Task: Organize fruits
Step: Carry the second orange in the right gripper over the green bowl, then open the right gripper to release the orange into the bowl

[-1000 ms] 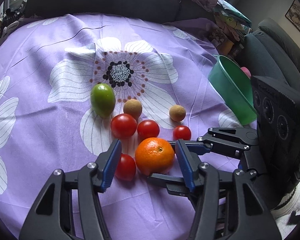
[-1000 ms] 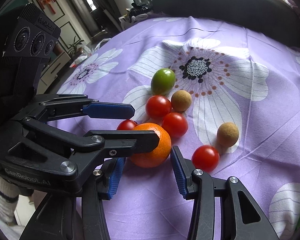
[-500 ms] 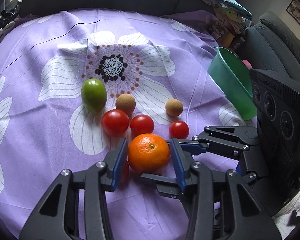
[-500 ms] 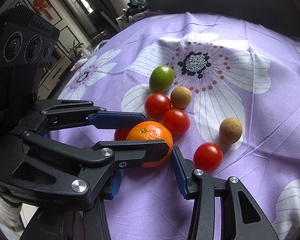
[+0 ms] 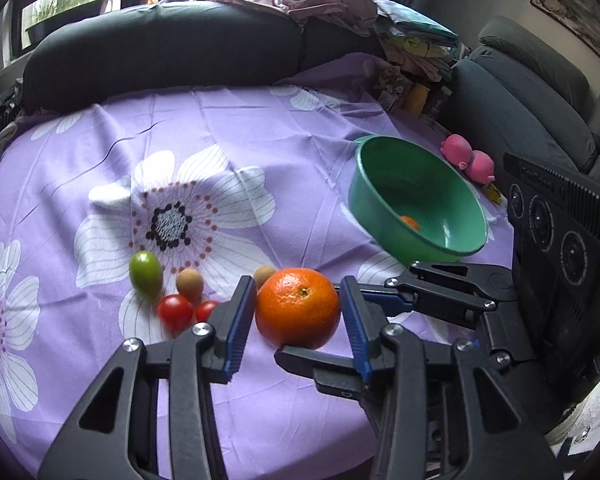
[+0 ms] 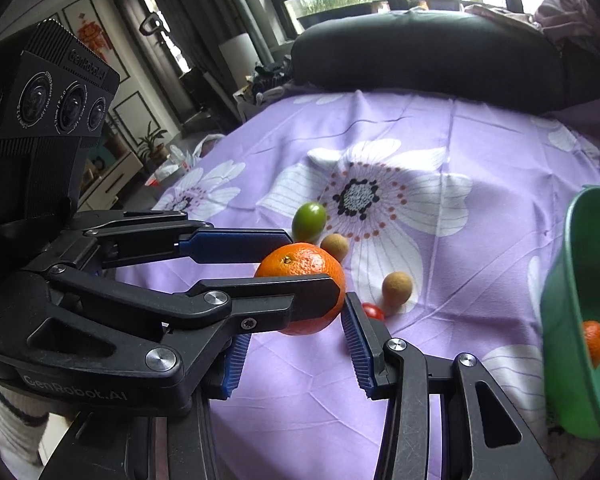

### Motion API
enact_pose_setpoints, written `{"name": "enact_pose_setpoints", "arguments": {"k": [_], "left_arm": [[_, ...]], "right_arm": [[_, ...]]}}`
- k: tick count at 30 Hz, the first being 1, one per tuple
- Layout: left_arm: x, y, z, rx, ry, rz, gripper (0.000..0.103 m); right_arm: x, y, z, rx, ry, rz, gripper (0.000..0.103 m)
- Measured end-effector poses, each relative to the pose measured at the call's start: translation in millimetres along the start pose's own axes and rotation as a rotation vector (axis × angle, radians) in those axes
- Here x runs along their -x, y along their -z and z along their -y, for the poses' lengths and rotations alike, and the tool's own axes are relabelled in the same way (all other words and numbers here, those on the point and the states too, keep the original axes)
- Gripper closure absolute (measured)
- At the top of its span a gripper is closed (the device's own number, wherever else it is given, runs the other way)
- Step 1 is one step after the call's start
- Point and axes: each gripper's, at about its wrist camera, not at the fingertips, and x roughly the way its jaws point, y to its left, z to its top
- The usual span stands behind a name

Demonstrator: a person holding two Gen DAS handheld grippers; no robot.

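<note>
My left gripper (image 5: pixel 298 312) is shut on an orange (image 5: pixel 297 313) and holds it above the purple flowered cloth (image 5: pixel 260 152); it also shows in the right wrist view (image 6: pixel 300 276), gripped by the left fingers (image 6: pixel 236 246). My right gripper (image 6: pixel 296 352) is open and empty just beside and under the orange. A green bowl (image 5: pixel 416 204) at the right holds another small orange (image 5: pixel 410 222). On the cloth lie a green fruit (image 5: pixel 145 274), two brown round fruits (image 5: pixel 189 283) and red tomatoes (image 5: pixel 175 312).
A dark sofa back (image 5: pixel 160 52) runs along the far edge, with piled clothes (image 5: pixel 340 4) at its right. A pink toy (image 5: pixel 468 160) lies behind the bowl. An armchair (image 5: pixel 532 112) stands at the right. The bowl's rim (image 6: pixel 572 280) is close to my right gripper.
My left gripper closed on the orange and lifted it off the cloth, rising and tilting up. The other fruits stayed put. The right gripper rose alongside, still open.
</note>
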Motion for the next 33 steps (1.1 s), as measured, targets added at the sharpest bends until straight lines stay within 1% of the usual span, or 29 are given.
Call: {"name": "enact_pose_setpoints", "arguments": {"k": [5,9,16,23,27,31,32,33], "left_arm": [[-6.8,-26.3,37.6,-0.089,0.041,0.03,0.06],[-22.1,-46.6,63.8,-0.136,0.09,0.032,0.06],[-52.7,-69.8,108.2,-0.22,0.166,0.025,0.06],[-90.5,-78.3,128.8,-0.217,0.227,-0.021,0.06],[-110.9,-78.1,135.4,-0.211,0.233,-0.063,0.059],[-122.1,-73.8,134.7,-0.184,0.231,-0.093,0.059],[-122.9,-73.3,134.6,-0.184,0.217,-0.094,0.057],[-122.8,-73.3,134.6,-0.183,0.203,-0.093,0.048]], "right_arm": [[38.7,-4.4,20.0,-0.024,0.072,0.076,0.057],[65.0,-3.6,44.9,-0.066,0.131,0.122,0.057],[98.9,2.3,87.0,-0.152,0.223,0.165,0.057],[103.8,13.4,126.3,-0.238,0.264,0.15,0.057],[99.7,20.8,142.4,-0.268,0.286,0.111,0.056],[93.8,27.8,151.4,-0.294,0.291,0.073,0.056],[92.6,29.8,151.9,-0.295,0.302,0.065,0.056],[91.9,30.6,152.0,-0.295,0.316,0.059,0.056]]}}
